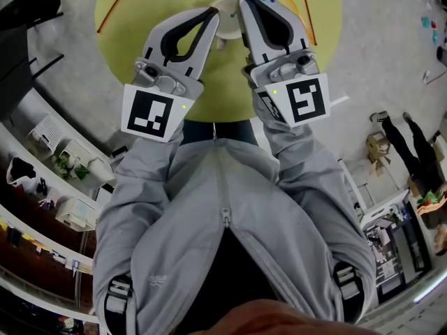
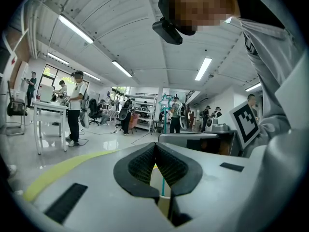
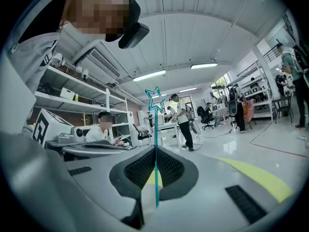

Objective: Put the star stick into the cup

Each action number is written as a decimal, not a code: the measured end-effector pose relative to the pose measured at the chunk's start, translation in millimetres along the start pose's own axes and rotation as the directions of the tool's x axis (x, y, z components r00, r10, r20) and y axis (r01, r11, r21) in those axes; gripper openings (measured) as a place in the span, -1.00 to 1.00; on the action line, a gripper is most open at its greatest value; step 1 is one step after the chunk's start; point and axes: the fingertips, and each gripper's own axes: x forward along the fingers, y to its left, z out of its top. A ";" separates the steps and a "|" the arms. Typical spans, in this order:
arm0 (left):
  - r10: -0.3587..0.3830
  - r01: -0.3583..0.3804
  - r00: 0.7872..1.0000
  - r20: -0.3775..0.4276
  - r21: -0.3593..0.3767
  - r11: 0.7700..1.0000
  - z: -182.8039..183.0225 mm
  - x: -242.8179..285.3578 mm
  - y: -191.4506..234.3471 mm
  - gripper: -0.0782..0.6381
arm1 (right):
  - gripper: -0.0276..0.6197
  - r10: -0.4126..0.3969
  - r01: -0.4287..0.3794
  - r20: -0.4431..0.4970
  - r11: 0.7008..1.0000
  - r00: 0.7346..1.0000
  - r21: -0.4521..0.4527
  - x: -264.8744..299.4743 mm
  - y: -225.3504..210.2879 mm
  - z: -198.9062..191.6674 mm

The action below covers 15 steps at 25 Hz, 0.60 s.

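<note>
1. Cup (image 1: 225,7): pale, mouth upward, seen from above over the round yellow surface (image 1: 140,19); the reference for every entry below.
2. Left claw (image 2: 155,148): reaches the cup from its left side; tips drawn together at the cup's left rim, the thin wall apparently nipped between the pads; the cream side of the cup shows through the gap behind the tips.
3. Right claw (image 3: 155,151): comes in just right of the cup; pads closed tight on the star stick (image 3: 155,124), gripping it partway down the shaft.
4. Star stick: teal, upright, set crosswise to the right claw; outlined star at the top, above and to the right of the cup's rim; lower end hangs below the pads, close beside the cup; in the left gripper view a teal length shows against the cup's wall; whether it sits inside the cup cannot be told.
5. Sleeves (image 1: 140,187): grey jacket, one behind each claw, on the person's side of the cup.
</note>
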 end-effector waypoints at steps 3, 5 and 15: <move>0.000 0.000 1.000 -0.005 -0.005 1.000 -5.3 0.3 0.2 -0.73 | -0.81 0.000 0.001 -0.028 1.000 1.000 0.025 2.1 -1.2 -13.0; -0.002 0.002 1.000 -0.010 -0.008 1.000 -7.7 0.7 -0.9 -0.73 | -0.81 0.002 0.000 -0.044 0.999 0.999 0.042 3.0 -1.5 -18.8; -0.003 0.003 1.000 -0.013 -0.011 1.000 -4.3 -0.2 -3.3 -0.73 | -0.80 -0.002 0.013 -0.165 0.998 0.986 0.066 9.5 -1.5 -34.4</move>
